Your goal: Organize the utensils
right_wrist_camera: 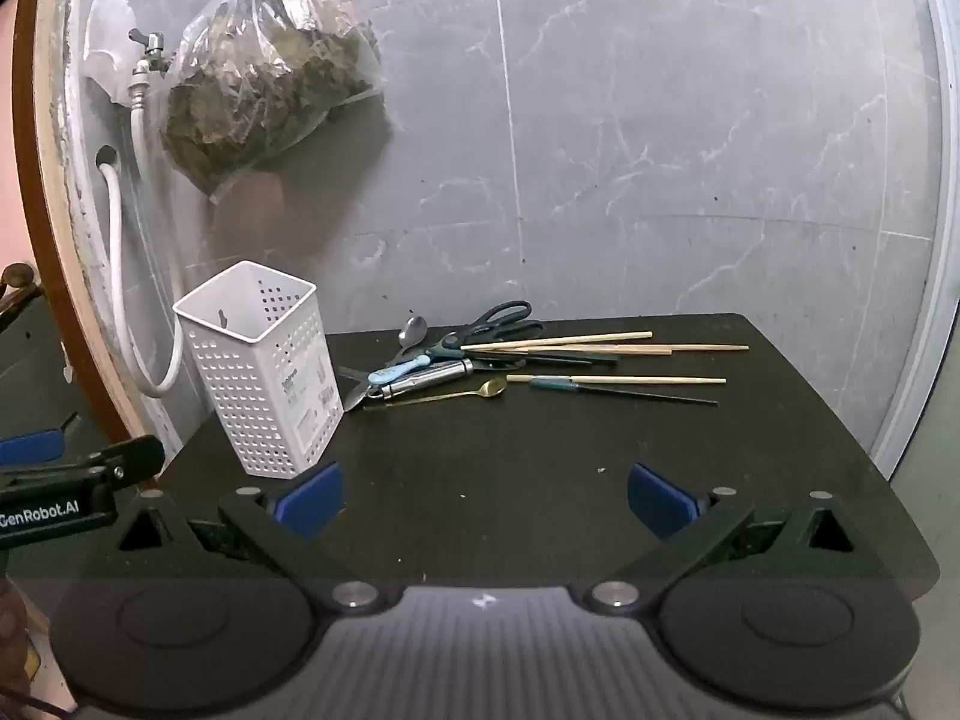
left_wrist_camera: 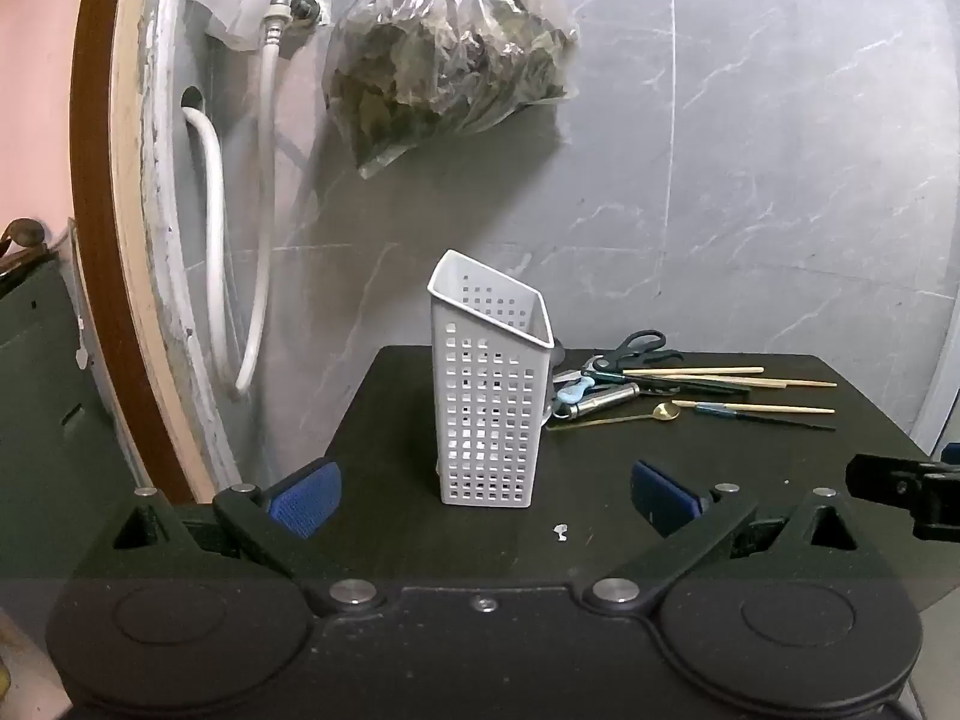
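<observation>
in the left wrist view the left gripper (left_wrist_camera: 485, 498) spreads its blue pads (left_wrist_camera: 306, 504) as wide as they go at the bottom of the frame, with nothing between them but bare dark table (left_wrist_camera: 750, 480). just beyond the gap, at centre frame, a white perforated utensil holder (left_wrist_camera: 489, 396) stands upright and looks empty from here. to its right, in the middle right of the frame, the utensils lie in a loose pile: black-handled scissors (left_wrist_camera: 636, 348), wooden chopsticks (left_wrist_camera: 720, 373), a gold spoon (left_wrist_camera: 660, 412) and a metal-handled tool (left_wrist_camera: 606, 399), all touching or overlapping.

in the right wrist view the right gripper (right_wrist_camera: 485, 501) is likewise fully spread and holds nothing. the holder (right_wrist_camera: 264, 366) sits at the left of the frame, the pile just right of it near centre, with a silver spoon (right_wrist_camera: 413, 330) at its far edge and a light blue handled piece (right_wrist_camera: 399, 369) among the rest. a clear bag of dried leaves (right_wrist_camera: 264, 78) hangs on the grey marbled wall at upper left, beside a tap (right_wrist_camera: 150, 48) with a white hose.
</observation>
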{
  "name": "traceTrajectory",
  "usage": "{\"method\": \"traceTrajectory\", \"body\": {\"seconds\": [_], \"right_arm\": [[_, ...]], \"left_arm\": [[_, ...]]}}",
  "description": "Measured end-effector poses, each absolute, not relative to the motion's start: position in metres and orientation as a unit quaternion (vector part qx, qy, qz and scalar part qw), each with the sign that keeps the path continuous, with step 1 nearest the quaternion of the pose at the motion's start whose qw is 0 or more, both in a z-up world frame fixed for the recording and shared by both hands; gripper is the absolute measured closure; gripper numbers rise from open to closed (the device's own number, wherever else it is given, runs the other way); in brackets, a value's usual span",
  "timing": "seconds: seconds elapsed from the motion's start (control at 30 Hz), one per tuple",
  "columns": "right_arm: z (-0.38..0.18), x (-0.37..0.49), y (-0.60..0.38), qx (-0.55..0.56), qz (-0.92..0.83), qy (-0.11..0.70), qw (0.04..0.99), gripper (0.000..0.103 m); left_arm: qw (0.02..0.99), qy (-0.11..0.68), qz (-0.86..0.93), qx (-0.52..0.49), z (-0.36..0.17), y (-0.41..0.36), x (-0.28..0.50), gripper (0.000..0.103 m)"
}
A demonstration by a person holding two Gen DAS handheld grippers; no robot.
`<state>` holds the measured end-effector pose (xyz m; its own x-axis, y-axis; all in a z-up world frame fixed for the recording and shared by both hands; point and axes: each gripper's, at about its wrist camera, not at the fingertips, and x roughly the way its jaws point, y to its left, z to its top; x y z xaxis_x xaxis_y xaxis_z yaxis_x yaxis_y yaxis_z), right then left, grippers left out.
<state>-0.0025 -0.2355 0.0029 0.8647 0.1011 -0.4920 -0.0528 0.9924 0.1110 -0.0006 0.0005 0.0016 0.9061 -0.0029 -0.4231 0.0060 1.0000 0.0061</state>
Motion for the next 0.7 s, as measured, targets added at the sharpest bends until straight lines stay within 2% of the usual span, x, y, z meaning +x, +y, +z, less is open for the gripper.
{"method": "traceTrajectory", "body": {"seconds": [0.7], "right_arm": [[-0.001, 0.001, -0.235, 0.046, 0.039, 0.26, 0.964, 0.0]], "left_arm": [[0.973, 0.231, 0.0, 0.0, -0.002, 0.003, 0.005, 0.001]]}}
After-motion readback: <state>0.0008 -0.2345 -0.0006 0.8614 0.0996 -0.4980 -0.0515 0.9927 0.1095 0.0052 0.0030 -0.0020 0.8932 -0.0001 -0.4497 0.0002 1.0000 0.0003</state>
